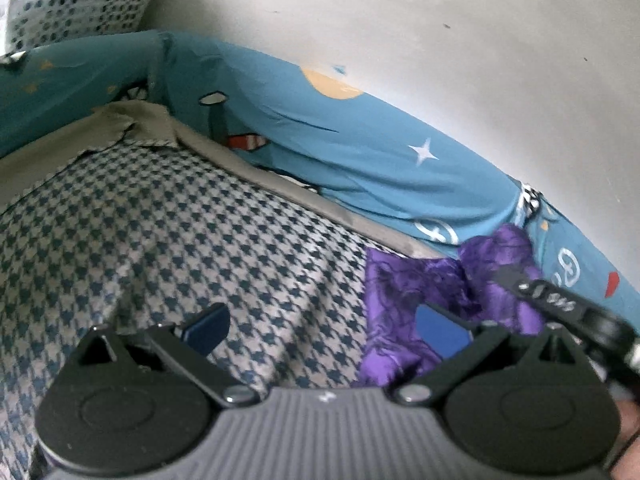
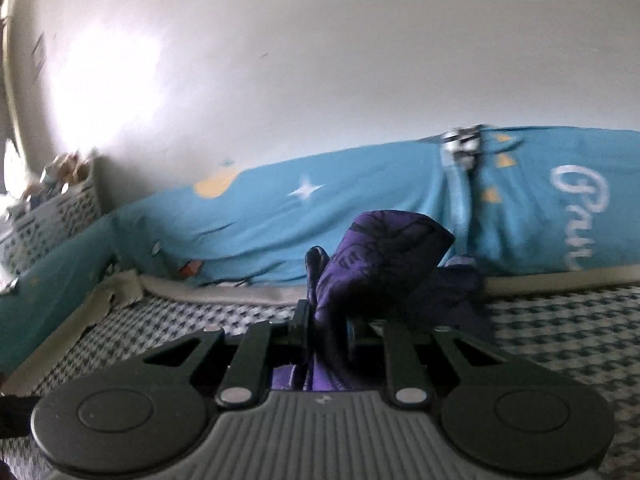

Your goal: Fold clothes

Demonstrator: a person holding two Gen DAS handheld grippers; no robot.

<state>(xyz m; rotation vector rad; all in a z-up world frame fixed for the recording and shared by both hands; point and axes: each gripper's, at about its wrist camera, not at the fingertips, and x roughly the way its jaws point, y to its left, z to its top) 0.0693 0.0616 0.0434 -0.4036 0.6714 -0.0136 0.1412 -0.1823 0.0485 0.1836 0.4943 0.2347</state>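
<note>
A purple patterned garment lies bunched on the houndstooth-checked surface. My left gripper stands open above the checked cloth, nothing between its blue pads; the garment's edge lies behind its right finger. In the right wrist view my right gripper is shut on a fold of the purple garment, which stands up in a lump above the fingers. The right gripper also shows at the right edge of the left wrist view, pressed into the purple cloth.
Blue cushions with stars and cartoon prints run along the white wall behind the surface. A white perforated basket with items in it stands at the far left corner. A grey cloth edge borders the checked surface.
</note>
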